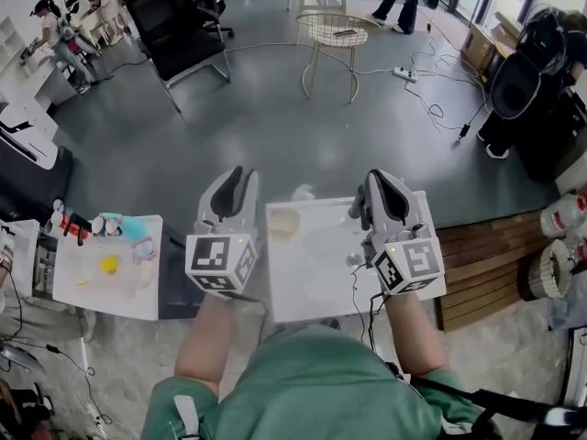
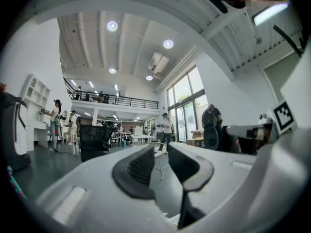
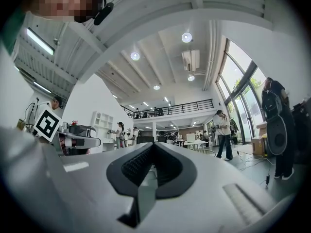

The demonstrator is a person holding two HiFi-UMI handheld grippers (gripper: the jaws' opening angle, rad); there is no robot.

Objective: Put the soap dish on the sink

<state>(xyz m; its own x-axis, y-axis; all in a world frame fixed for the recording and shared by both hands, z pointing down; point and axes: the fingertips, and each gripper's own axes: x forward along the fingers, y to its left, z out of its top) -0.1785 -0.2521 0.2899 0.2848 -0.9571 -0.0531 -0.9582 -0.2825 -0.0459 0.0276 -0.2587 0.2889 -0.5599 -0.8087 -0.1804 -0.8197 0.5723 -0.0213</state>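
Note:
In the head view a white sink top [image 1: 316, 273] lies right in front of me. A pale beige soap dish [image 1: 283, 223] rests at its far left corner. My left gripper [image 1: 235, 189] is held up over the sink's left edge, a little left of the dish. My right gripper [image 1: 383, 191] hangs over the sink's right edge. Both gripper views look out level across the room and show neither dish nor sink. The left gripper [image 2: 161, 152] shows a narrow gap between its pads with nothing in it. The right gripper [image 3: 153, 147] has its tips together and holds nothing.
A small white table [image 1: 83, 287] with bottles and a yellow thing stands to the left. Wooden slats [image 1: 486, 255] lie to the right, beside white rolls [image 1: 555, 273]. Farther out stand a black office chair [image 1: 179, 26], a round wire table [image 1: 332, 33], floor cables [image 1: 431, 99] and black equipment [image 1: 537, 71].

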